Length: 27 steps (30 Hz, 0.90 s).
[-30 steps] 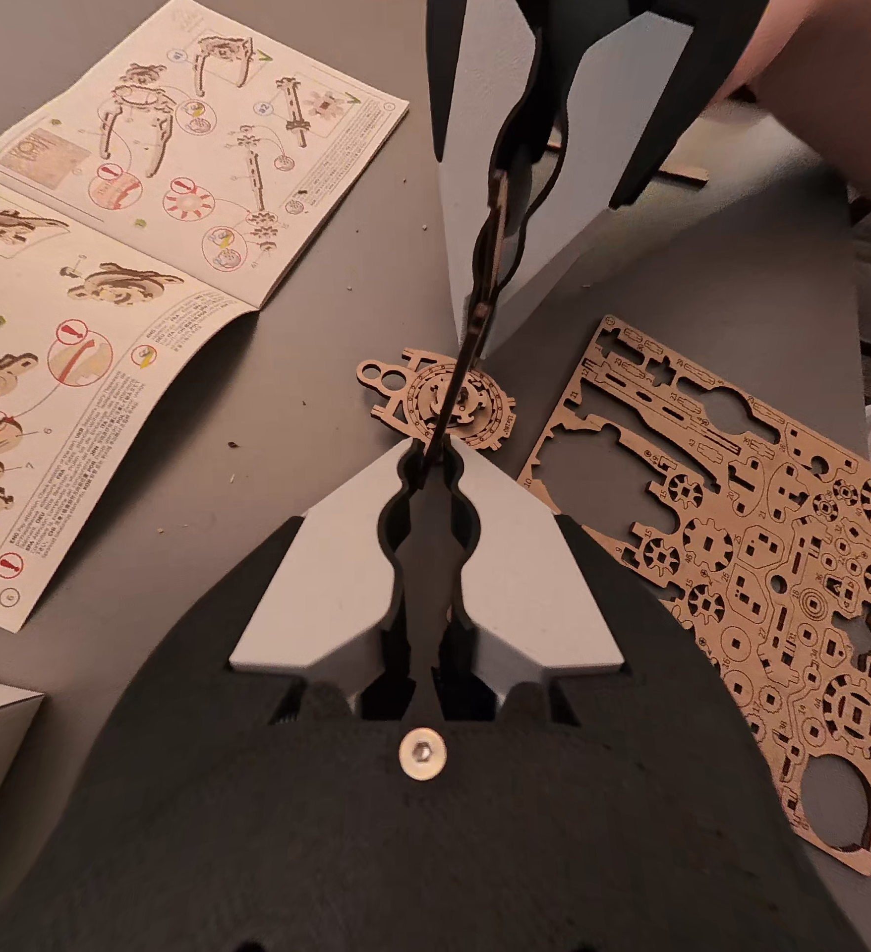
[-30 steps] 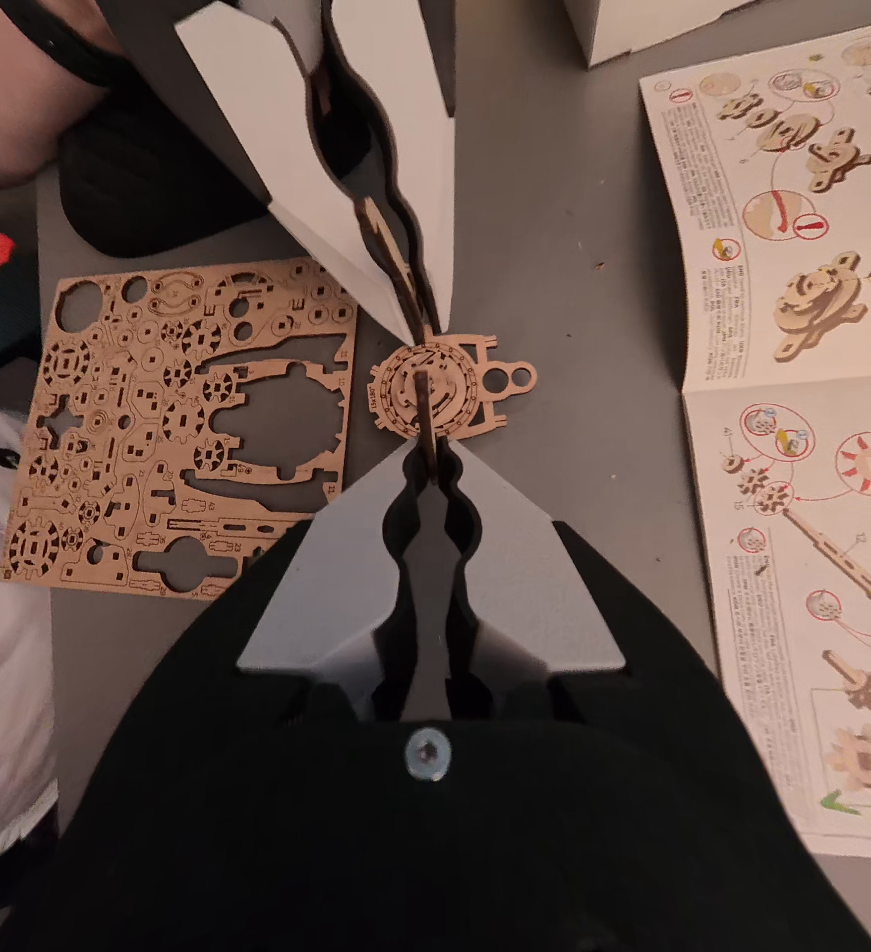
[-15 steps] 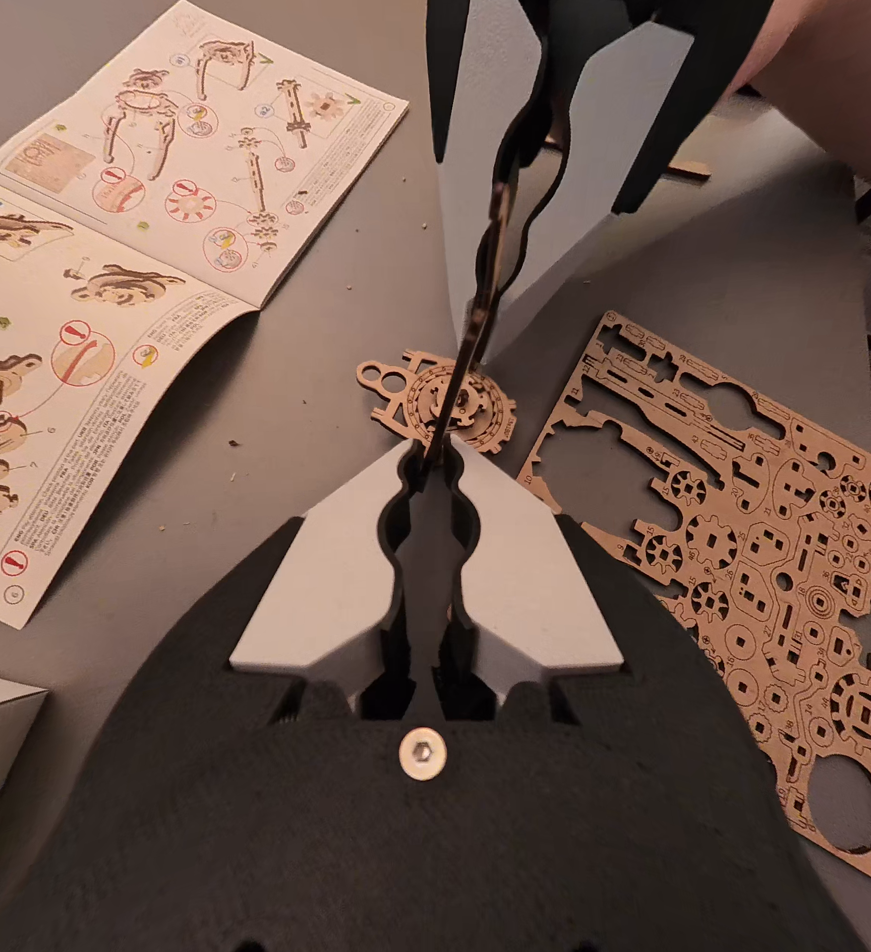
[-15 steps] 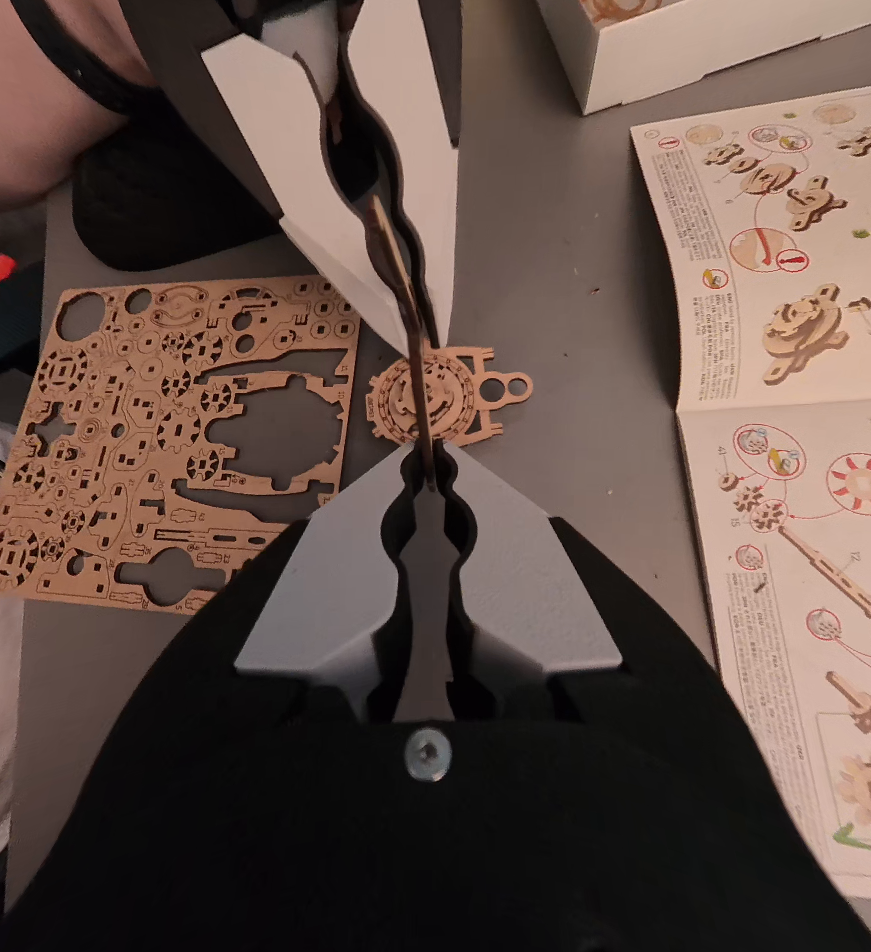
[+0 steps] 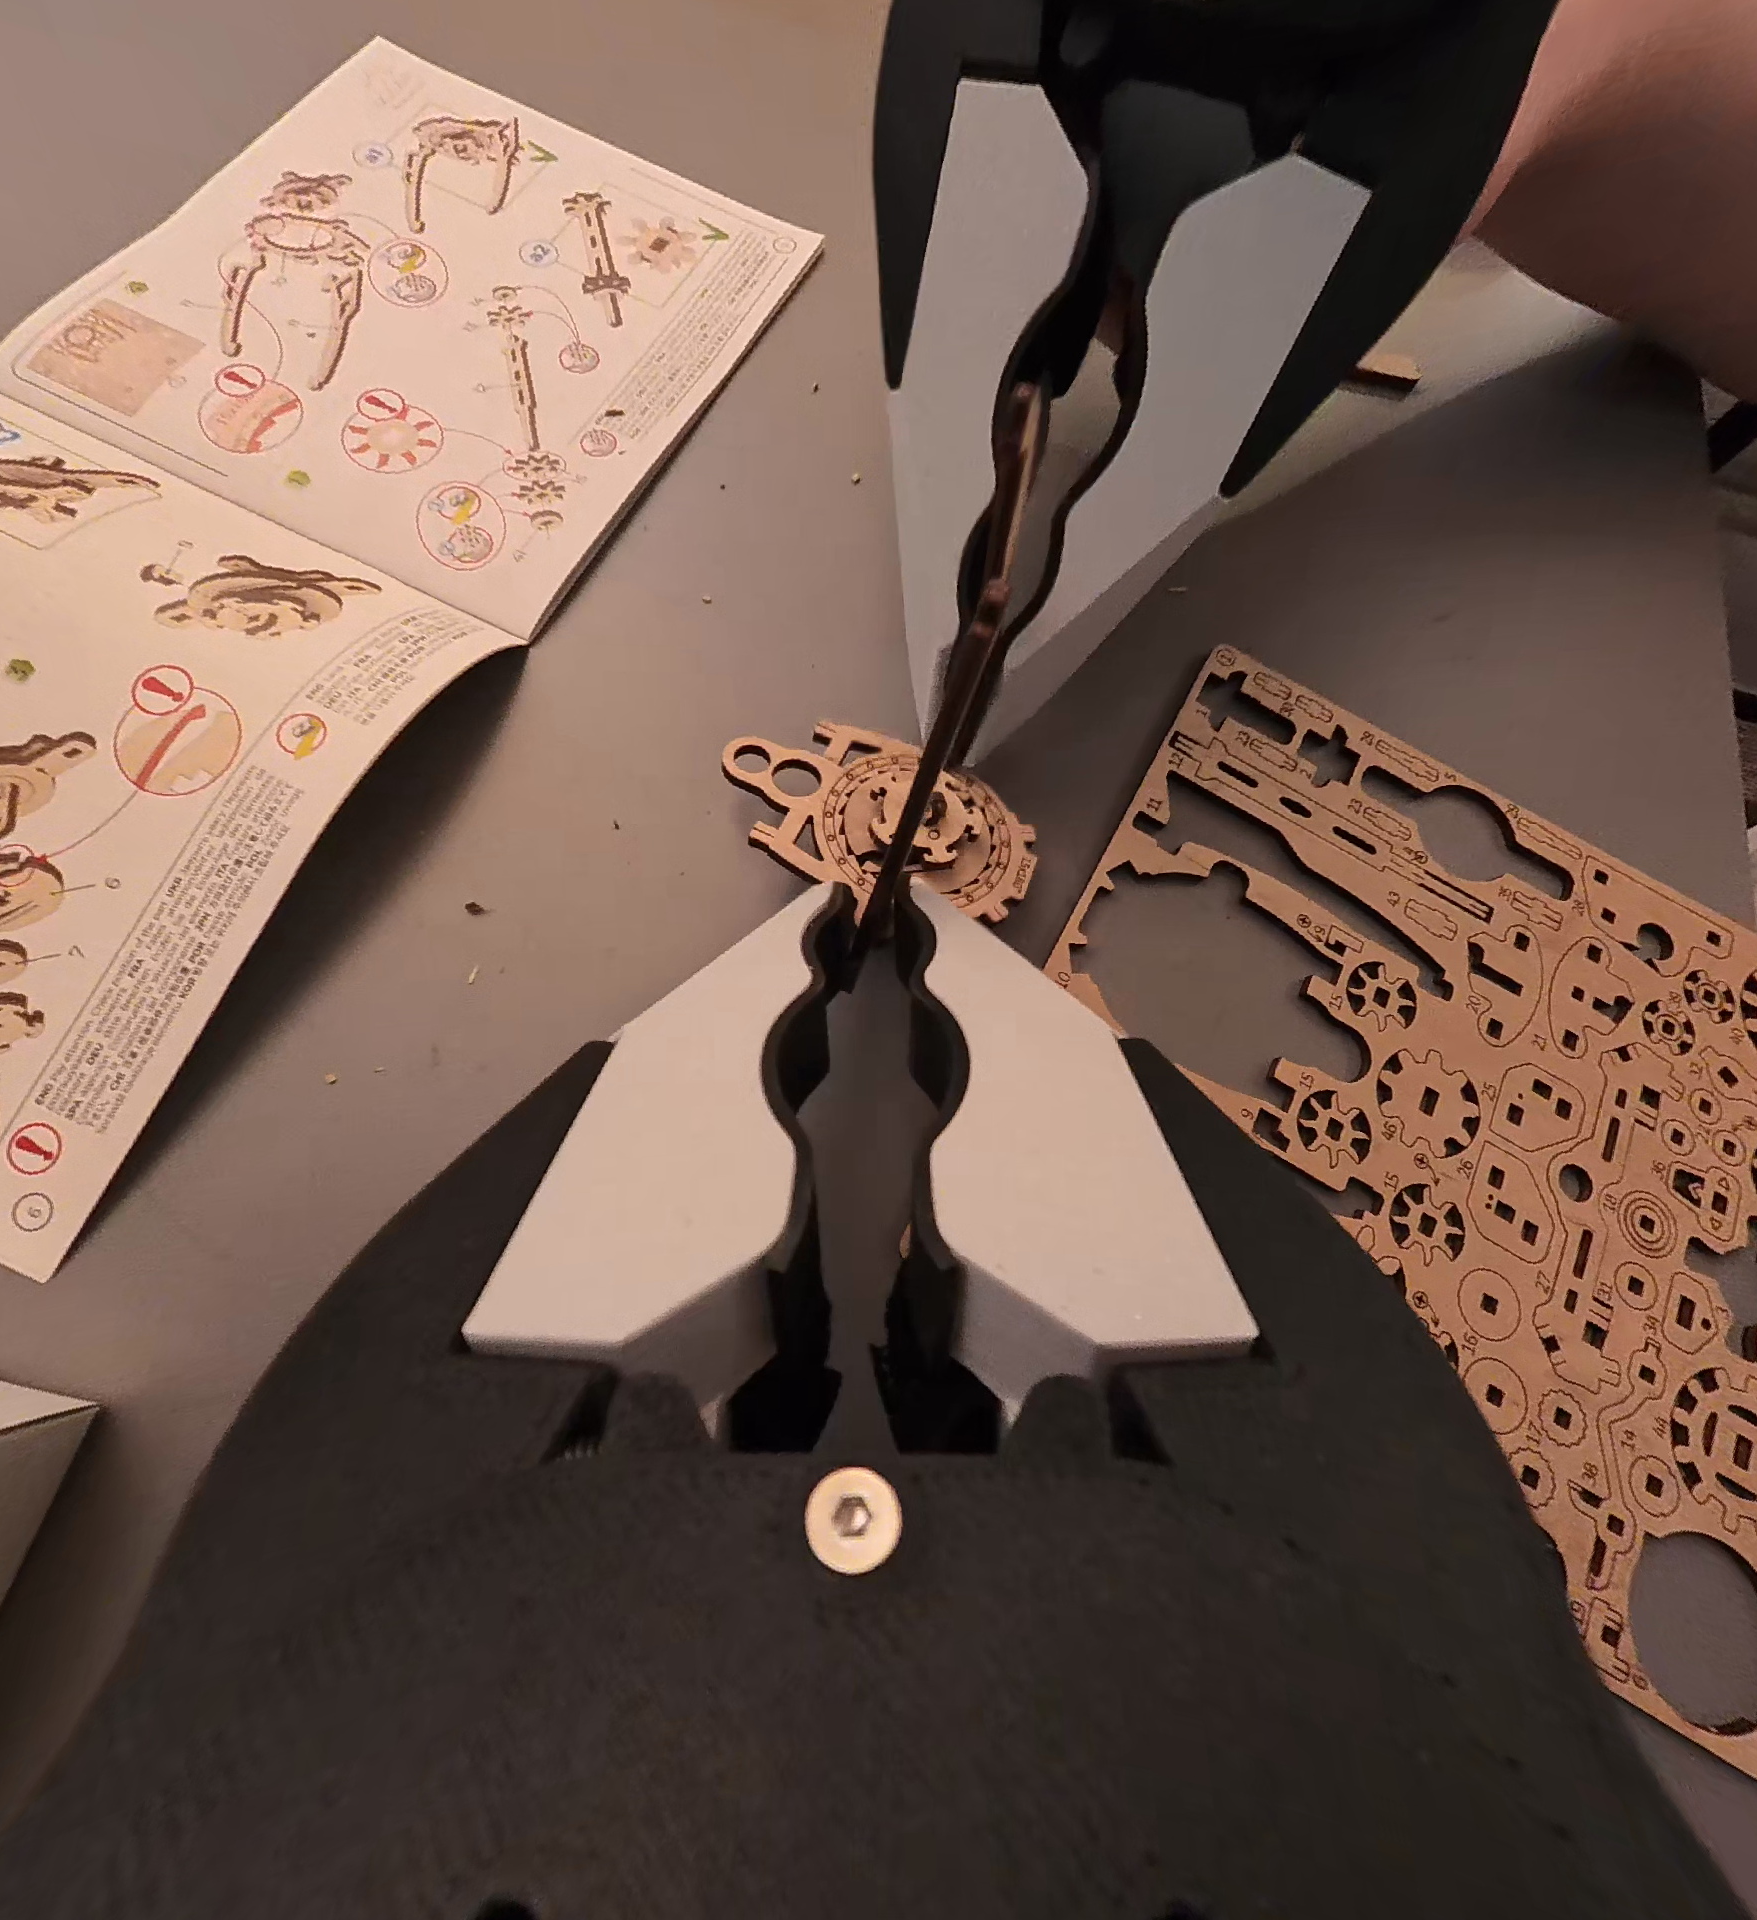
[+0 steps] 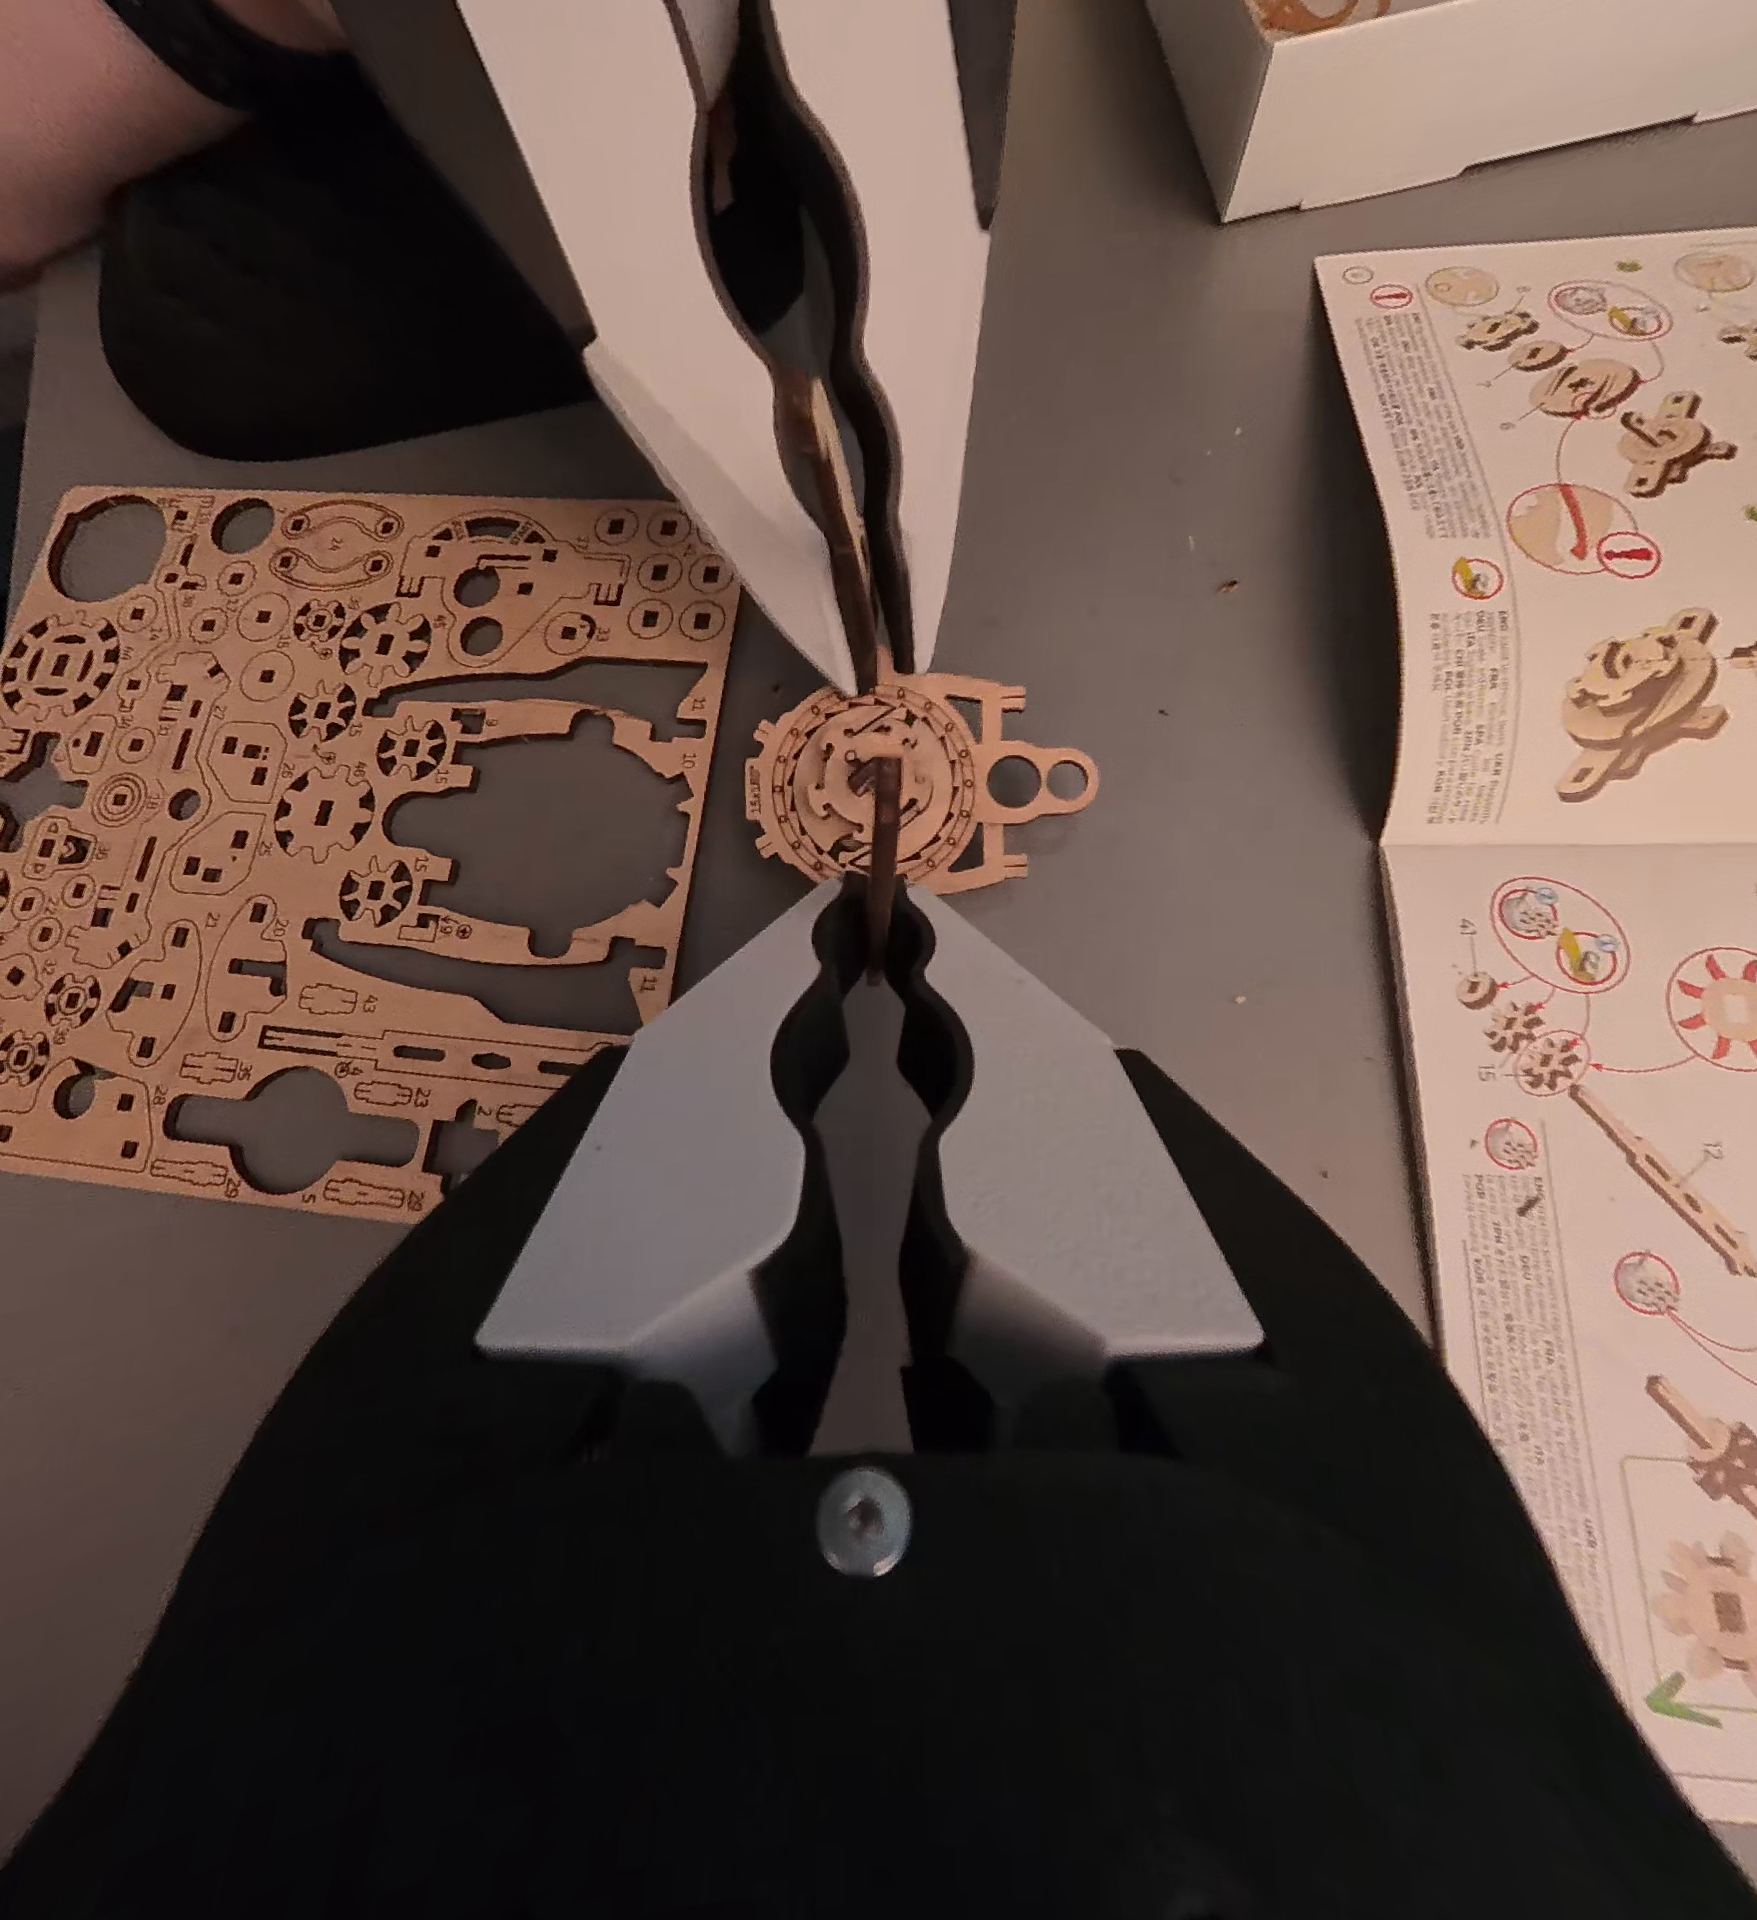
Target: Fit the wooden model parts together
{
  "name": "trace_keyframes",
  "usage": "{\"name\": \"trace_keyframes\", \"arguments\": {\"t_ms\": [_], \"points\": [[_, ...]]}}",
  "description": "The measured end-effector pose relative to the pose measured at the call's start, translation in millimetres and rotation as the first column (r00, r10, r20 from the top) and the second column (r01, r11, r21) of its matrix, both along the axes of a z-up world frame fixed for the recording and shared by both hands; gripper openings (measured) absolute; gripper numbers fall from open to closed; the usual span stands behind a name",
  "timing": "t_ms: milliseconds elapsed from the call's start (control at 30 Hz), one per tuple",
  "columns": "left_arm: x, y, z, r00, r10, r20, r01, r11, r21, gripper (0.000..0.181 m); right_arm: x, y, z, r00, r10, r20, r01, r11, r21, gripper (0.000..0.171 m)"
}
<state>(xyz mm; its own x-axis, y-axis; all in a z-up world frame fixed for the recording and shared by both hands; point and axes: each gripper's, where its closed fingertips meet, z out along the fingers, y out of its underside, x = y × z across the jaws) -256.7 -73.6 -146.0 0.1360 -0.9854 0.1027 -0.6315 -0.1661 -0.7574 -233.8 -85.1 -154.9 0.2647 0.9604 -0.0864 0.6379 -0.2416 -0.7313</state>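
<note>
We see a thin wooden strip (image 5: pixel 999 540) held edge-on between the two grippers, above a round geared wooden assembly (image 6: pixel 879 779) that lies flat on the grey table (image 5: pixel 583 935). The strip's lower end sits over the hub of that assembly; whether it is seated in the hub we cannot tell. The left gripper (image 5: pixel 869 920) has its jaws drawn nearly together, pinching one end of the strip at the fingertips. The right gripper (image 6: pixel 874 920) faces it from across the table, its jaws likewise almost closed on the same strip. Just beside the assembly lies the punched-out plywood sheet (image 6: pixel 313 831), flat on the table, with many gear and slot shapes in it and a few bare holes. On the assembly's other side, a little apart, an instruction booklet (image 5: pixel 261 582) lies open. A white cardboard box (image 6: pixel 1476 94) stands near the booklet's far edge, and a person's forearm (image 5: pixel 1674 187) shows behind the right gripper.
</note>
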Motion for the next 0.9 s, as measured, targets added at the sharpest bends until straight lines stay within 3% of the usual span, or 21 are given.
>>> {"name": "trace_keyframes", "arguments": {"t_ms": [133, 333, 600, 900], "points": [[-0.8, 0.2, 0.0, 1.000, 0.002, 0.000, -0.002, 1.000, 0.000, 0.006, -1.6, 0.6, 2.1, 1.000, -0.009, -0.010, 0.009, 1.000, 0.010, 0.001], [-1.2, -2.6, -7.9, 0.999, -0.014, -0.050, 0.015, 1.000, 0.016, 0.005, -0.2, 6.7, 17.5, 0.986, -0.061, -0.153, 0.056, 0.998, -0.031, 0.001], [-0.6, 1.2, -3.1, 1.000, 0.011, -0.016, -0.011, 1.000, 0.003, 0.005, 2.3, 4.5, 6.6, 0.999, -0.004, -0.035, 0.005, 1.000, 0.026, 0.001], [-0.2, 3.0, 0.2, 1.000, 0.021, 0.004, -0.021, 1.000, 0.013, 0.006, 1.9, 3.1, 3.5, 1.000, 0.014, -0.008, -0.013, 1.000, 0.025, 0.002]]}}
